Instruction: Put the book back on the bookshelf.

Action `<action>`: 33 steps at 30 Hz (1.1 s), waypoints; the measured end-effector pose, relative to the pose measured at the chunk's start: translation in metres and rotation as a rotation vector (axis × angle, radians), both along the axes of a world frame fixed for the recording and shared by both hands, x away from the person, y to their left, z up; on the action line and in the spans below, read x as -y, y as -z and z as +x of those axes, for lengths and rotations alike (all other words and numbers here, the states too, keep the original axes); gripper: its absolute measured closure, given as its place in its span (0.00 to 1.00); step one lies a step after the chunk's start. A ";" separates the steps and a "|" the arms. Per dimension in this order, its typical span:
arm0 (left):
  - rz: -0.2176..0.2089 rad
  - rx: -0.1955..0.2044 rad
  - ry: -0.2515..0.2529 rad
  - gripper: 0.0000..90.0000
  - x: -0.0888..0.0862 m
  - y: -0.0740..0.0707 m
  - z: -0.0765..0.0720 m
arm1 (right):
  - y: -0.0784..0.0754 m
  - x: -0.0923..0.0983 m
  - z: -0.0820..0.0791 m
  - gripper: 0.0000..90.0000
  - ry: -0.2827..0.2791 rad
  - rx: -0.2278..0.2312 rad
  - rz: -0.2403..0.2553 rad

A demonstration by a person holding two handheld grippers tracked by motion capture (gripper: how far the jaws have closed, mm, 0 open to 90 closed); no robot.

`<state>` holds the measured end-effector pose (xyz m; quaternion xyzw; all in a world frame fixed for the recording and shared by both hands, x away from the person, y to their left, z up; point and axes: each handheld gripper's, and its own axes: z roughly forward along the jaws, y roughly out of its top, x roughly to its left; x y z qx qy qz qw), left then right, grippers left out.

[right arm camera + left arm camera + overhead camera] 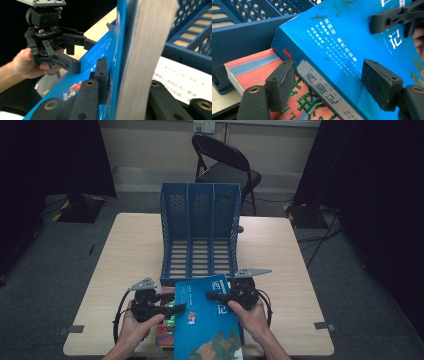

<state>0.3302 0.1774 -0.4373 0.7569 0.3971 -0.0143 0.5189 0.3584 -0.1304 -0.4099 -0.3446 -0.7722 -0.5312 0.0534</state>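
Observation:
A thick blue book [207,320] with white characters hangs tilted over the table's front edge, held between both grippers. My left gripper [176,309] straddles its spine; in the left gripper view [329,80] one pad [280,85] sits under the spine and the other presses on the front cover [332,45]. My right gripper [220,296] clamps the opposite edge. In the right gripper view [127,80] a pad [101,75] lies flat against the cover beside the grey page block [147,50], which hides the other jaw. A red book [254,67] lies underneath on the table.
A blue three-slot file organizer [200,220] stands just behind the books, its open front facing me. A white printed sheet [180,80] lies below the blue book. A black folding chair [225,165] stands beyond the wooden table [280,250].

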 end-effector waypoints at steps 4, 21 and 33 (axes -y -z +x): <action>-0.032 -0.041 -0.003 0.28 -0.002 0.001 0.001 | -0.007 -0.001 -0.004 0.83 0.003 0.035 -0.006; -0.149 -0.154 0.092 0.28 0.010 0.004 0.009 | -0.016 0.001 -0.014 0.86 -0.004 0.071 0.036; -0.201 -0.121 0.107 0.41 0.005 -0.011 0.010 | -0.028 0.000 -0.020 0.86 0.047 0.080 0.039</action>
